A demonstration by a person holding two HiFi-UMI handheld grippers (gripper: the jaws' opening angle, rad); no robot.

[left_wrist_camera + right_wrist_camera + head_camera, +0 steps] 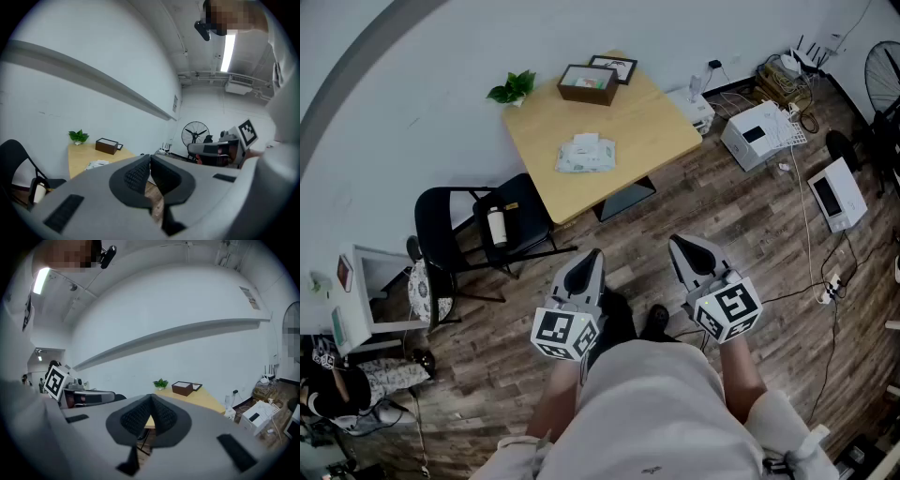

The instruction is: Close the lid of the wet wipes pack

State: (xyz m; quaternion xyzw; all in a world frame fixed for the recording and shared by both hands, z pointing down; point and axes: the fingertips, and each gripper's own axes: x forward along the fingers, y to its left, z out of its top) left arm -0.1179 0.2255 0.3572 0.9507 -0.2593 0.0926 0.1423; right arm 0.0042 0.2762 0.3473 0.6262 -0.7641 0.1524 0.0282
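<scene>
While both tools hang low over the wood-plank floor (741, 234), well short of the desk (661, 127), the wet wipes pack (586, 153) lies flat near the middle of that light wooden desk, apart from everything else on it. Whether its lid is up or down is too small to tell.

The desk stands with 1 side against a white wall (441, 84). Along its far edge sit a small green plant (514, 88), a dark brown box (588, 84) and, just behind the box, a dark picture frame (614, 67). A black chair (455, 220) stands beside the desk's near-left corner, with a pale bottle (497, 225) on its seat.

To the right, 2 white appliances (759, 134) (836, 194) rest on the floor among trailing cables, and a standing fan (886, 66) shows at the frame's edge. A grey ledge (187, 331) runs along the wall above the desk.

The left tool (589, 262) has its jaws pressed together with nothing between them. The right tool (682, 248) is likewise closed tight and empty. Both point toward the desk, tilted slightly down.
</scene>
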